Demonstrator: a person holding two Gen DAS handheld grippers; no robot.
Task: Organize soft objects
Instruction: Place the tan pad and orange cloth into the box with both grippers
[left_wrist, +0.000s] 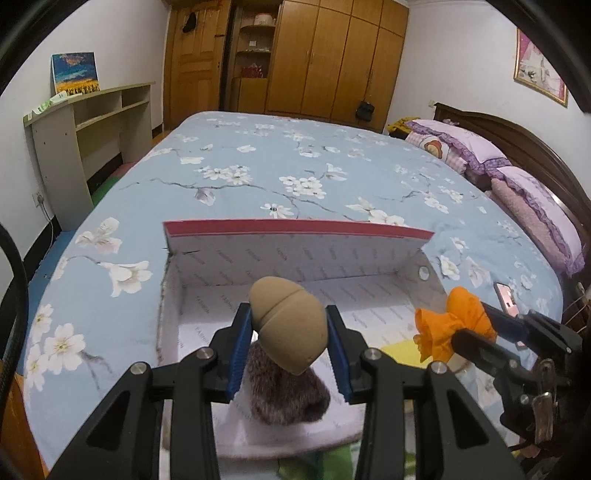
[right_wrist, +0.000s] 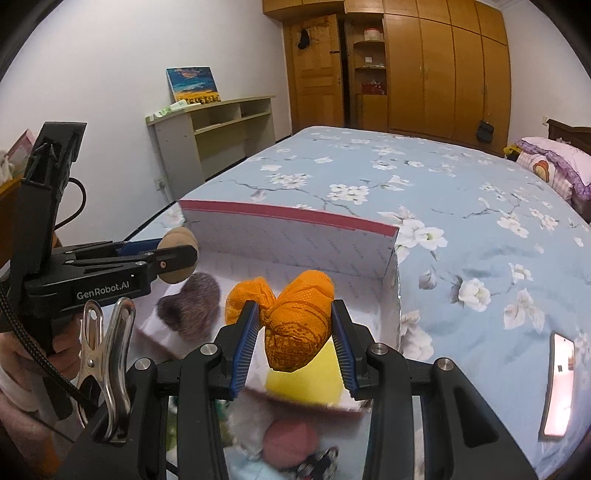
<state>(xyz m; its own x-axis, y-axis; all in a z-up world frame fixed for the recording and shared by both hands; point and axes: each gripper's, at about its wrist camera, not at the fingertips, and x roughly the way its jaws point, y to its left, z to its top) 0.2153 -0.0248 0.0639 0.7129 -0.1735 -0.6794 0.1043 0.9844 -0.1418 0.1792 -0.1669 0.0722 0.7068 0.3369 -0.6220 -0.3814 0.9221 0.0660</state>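
My left gripper (left_wrist: 290, 339) is shut on a tan egg-shaped sponge (left_wrist: 290, 325), held above an open white box (left_wrist: 295, 254) with a red-edged lid on the bed. A brown furry heart-shaped pad (left_wrist: 288, 391) lies in the box under the sponge. My right gripper (right_wrist: 295, 332) is shut on an orange mesh bundle (right_wrist: 295, 325) over the box's right half (right_wrist: 388, 302), above a yellow sponge (right_wrist: 303, 380). The furry pad (right_wrist: 192, 302) lies left of it. In the right wrist view the left gripper (right_wrist: 177, 258) with the tan sponge (right_wrist: 177, 236) comes in from the left.
The box sits at the near edge of a bed with a blue floral cover (left_wrist: 295, 166). A phone (right_wrist: 559, 384) lies on the cover to the right. Pillows (left_wrist: 517, 177) line the headboard. A shelf desk (left_wrist: 85, 125) and wardrobe (left_wrist: 332, 55) stand beyond. Blurred soft items (right_wrist: 288, 439) lie below the box.
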